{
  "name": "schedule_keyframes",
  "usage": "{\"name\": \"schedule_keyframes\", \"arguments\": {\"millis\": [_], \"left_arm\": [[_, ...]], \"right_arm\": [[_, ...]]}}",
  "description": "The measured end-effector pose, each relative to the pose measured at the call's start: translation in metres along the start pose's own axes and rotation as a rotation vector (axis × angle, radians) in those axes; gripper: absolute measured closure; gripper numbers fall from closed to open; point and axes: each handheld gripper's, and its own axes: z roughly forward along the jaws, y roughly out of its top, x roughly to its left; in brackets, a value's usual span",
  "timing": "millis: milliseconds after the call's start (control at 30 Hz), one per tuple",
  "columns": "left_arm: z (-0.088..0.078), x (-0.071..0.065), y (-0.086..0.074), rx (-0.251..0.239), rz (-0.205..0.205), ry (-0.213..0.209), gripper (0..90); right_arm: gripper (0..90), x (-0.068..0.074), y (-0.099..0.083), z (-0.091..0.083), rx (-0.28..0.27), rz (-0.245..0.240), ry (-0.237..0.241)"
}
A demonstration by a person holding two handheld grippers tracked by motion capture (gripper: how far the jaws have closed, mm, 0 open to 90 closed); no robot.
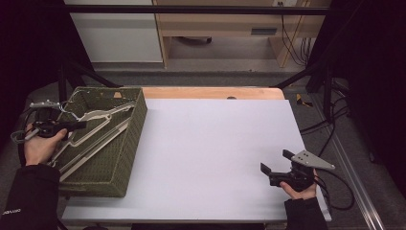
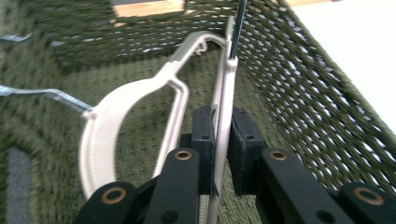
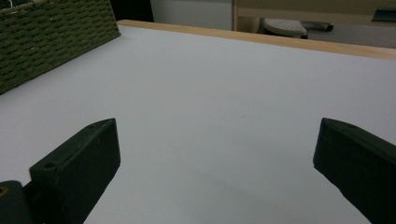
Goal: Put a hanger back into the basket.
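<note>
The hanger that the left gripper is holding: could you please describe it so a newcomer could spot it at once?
Look to the left end of the white table, where an olive-green woven basket stands. Inside lie pale plastic hangers. The hanger in question is the one whose thin bar is pinched between the left gripper jaws, unlike its free neighbour beside it.

A white tabletop [image 1: 215, 143] with a wooden far edge carries a green woven basket [image 1: 122, 158] at its left side.
</note>
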Motion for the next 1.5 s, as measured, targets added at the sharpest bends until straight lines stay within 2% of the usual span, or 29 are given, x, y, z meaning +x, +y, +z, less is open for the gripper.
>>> {"name": "schedule_keyframes", "arguments": {"millis": [33, 100, 133, 167, 200, 233, 333, 367, 400, 433, 533, 667, 733, 767, 800, 833, 867, 1067, 1133, 1200, 1267, 1367, 1400, 1500], "left_arm": [[0.001, 0.004, -0.001, -0.003, -0.041, 0.018, 79.7], [0.001, 0.006, -0.002, 0.001, -0.067, 0.042, 78.8], [0.004, 0.006, -0.002, 0.022, -0.062, 0.116, 78.0], [0.005, 0.006, -0.002, 0.023, -0.063, 0.140, 76.7], [0.006, 0.008, -0.003, 0.053, -0.057, 0.177, 76.6], [0.008, 0.009, -0.005, 0.064, -0.049, 0.194, 76.8], [0.011, 0.014, -0.009, 0.084, -0.071, 0.198, 77.4], [0.013, 0.016, -0.012, 0.111, -0.082, 0.204, 77.3], [0.014, 0.017, -0.014, 0.129, -0.076, 0.214, 77.0], [0.018, 0.019, -0.019, 0.153, -0.077, 0.235, 75.5], [0.016, 0.021, -0.023, 0.152, -0.083, 0.246, 71.8], [0.005, 0.016, -0.024, 0.111, -0.080, 0.257, 67.2], [0.003, 0.015, -0.023, 0.099, -0.076, 0.251, 65.5], [-0.005, 0.008, -0.022, 0.049, -0.066, 0.243, 62.9], [-0.009, 0.003, -0.022, -0.001, -0.071, 0.202, 61.1], [-0.010, 0.000, -0.022, -0.036, -0.077, 0.183, 58.7], [-0.014, -0.007, -0.020, -0.063, -0.043, 0.184, 56.6], [-0.023, -0.046, -0.017, -0.196, 0.032, 0.096, 43.3], [-0.025, -0.063, -0.016, -0.231, 0.064, 0.067, 37.9], [-0.026, -0.068, -0.016, -0.247, 0.071, 0.054, 34.3], [-0.028, -0.085, -0.018, -0.295, 0.087, 0.000, 31.6], [-0.027, -0.105, -0.022, -0.334, 0.112, -0.039, 26.0], [-0.026, -0.112, -0.025, -0.351, 0.117, -0.062, 25.0], [-0.023, -0.127, -0.028, -0.371, 0.142, -0.088, 19.5]], "right_arm": [[1.1, -0.001, 0.000, 0.000, -0.002, -0.005, 0.000], [1.1, 0.000, 0.000, 0.000, 0.000, 0.001, -0.001], [1.1, 0.000, 0.000, 0.000, 0.001, -0.001, 0.002], [1.1, -0.001, -0.001, 0.001, 0.001, -0.013, -0.003], [1.1, 0.000, 0.000, 0.001, 0.003, -0.010, -0.003], [1.1, 0.000, 0.000, 0.001, 0.002, -0.011, -0.003], [1.2, -0.001, -0.001, 0.001, 0.001, -0.014, -0.001], [1.2, 0.000, 0.000, 0.001, 0.003, -0.009, -0.004], [1.2, 0.000, 0.000, 0.001, 0.004, -0.008, -0.003], [1.2, 0.001, 0.000, 0.001, 0.006, 0.001, -0.002], [1.2, 0.001, 0.000, 0.001, 0.005, 0.001, -0.002], [1.2, 0.000, 0.000, 0.001, 0.002, -0.005, -0.005], [1.2, 0.000, 0.000, 0.001, 0.002, -0.004, -0.004], [1.2, 0.000, 0.000, 0.000, 0.001, -0.009, -0.005], [1.2, -0.001, 0.000, 0.000, 0.002, -0.014, -0.002], [1.2, 0.000, 0.000, 0.000, -0.003, -0.005, -0.003], [1.2, 0.000, 0.000, 0.000, -0.004, -0.006, -0.002], [1.1, 0.000, 0.000, -0.001, -0.002, -0.005, -0.003], [1.1, -0.001, 0.001, -0.001, -0.009, -0.007, -0.006], [1.1, -0.001, 0.001, -0.002, -0.011, -0.005, -0.006], [1.1, -0.001, 0.001, -0.002, -0.014, -0.010, -0.004], [0.8, 0.000, 0.001, -0.003, -0.016, -0.001, -0.003], [0.7, -0.001, 0.002, -0.003, -0.021, -0.012, -0.002], [0.7, 0.000, 0.002, -0.004, -0.026, -0.007, -0.001]]}}
